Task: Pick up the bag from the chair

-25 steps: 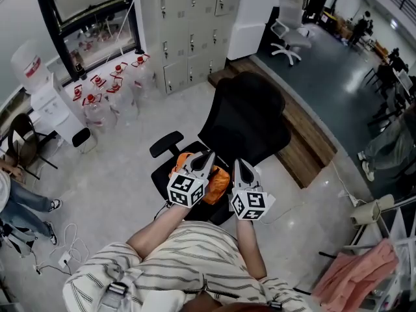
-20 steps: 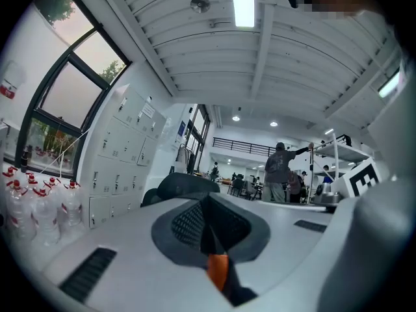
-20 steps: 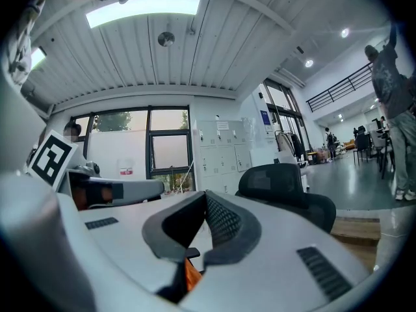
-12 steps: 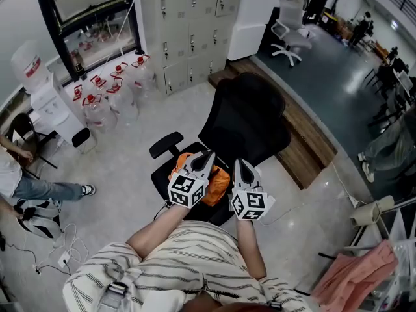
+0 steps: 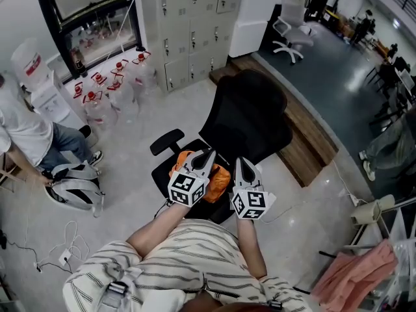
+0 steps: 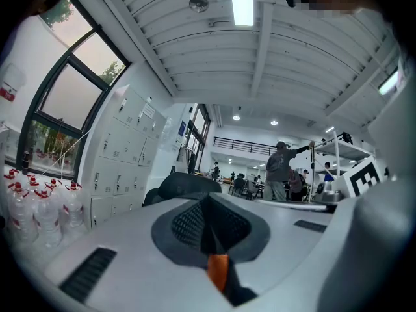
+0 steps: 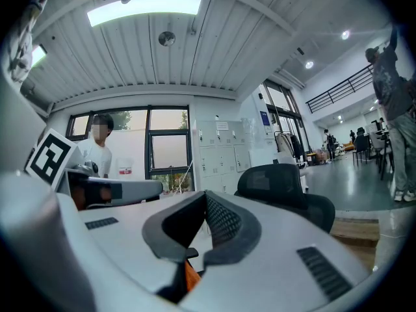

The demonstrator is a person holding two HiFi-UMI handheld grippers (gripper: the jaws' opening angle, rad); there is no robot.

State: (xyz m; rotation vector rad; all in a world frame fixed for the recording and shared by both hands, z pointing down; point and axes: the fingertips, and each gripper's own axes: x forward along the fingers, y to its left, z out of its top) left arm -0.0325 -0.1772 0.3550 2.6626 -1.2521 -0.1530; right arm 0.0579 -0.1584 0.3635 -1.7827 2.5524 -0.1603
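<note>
Looking steeply down over the wearer's striped shirt, a black office chair (image 5: 250, 119) stands on a pale floor (image 5: 130, 135). An orange bag (image 5: 220, 179) lies on its seat.

The only change in the last second is off to the left. A person (image 5: 26, 132) in a white top and jeans has come further into view and now bends over a grey backpack (image 5: 75, 187) on the floor. The chair, the bag and both grippers have kept their places, so this bystander changes nothing for the pick-up. The bag is on the seat and neither gripper has it.

The left gripper (image 5: 209, 153) and right gripper (image 5: 238, 163) sit side by side, level, over the front of the seat. The left one partly covers the bag. The left fingers (image 6: 188, 223) are clenched together and empty, and so are the right fingers (image 7: 224, 220) (each gripper view shows only a sliver of orange below them). Whether either touches the bag cannot be told.
</note>
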